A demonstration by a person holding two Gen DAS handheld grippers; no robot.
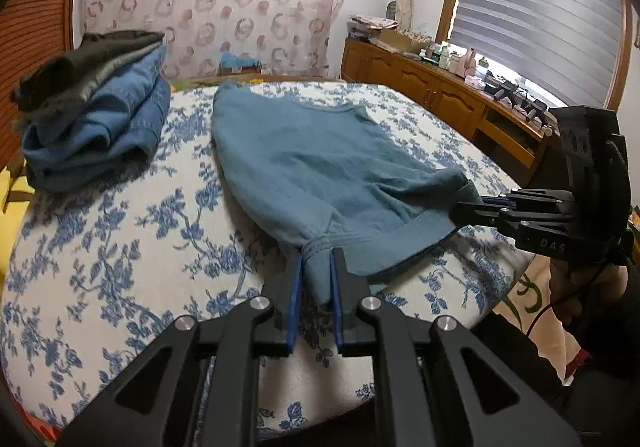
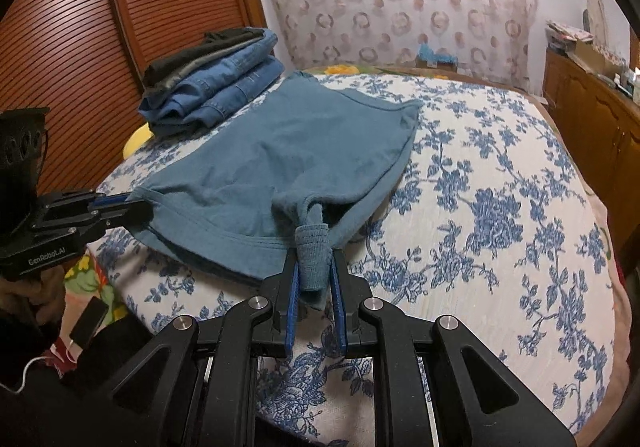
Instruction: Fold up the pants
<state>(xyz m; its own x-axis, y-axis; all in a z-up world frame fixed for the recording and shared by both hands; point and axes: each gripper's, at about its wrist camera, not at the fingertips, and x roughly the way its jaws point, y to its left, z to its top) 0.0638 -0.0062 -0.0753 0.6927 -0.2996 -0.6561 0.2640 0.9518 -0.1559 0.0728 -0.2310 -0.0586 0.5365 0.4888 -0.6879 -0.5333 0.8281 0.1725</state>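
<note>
Teal-blue pants lie spread on the floral bed cover, also in the right wrist view. My left gripper is shut on the near hem corner of the pants; it shows in the right wrist view at the left. My right gripper is shut on a bunched corner of the pants; it shows in the left wrist view at the right, clamped on the other hem corner. Both corners are held just above the near edge of the bed.
A stack of folded jeans and dark clothes sits at the bed's far left, also in the right wrist view. The bed cover stretches around. A wooden sideboard with clutter stands right; a slatted wooden door stands left.
</note>
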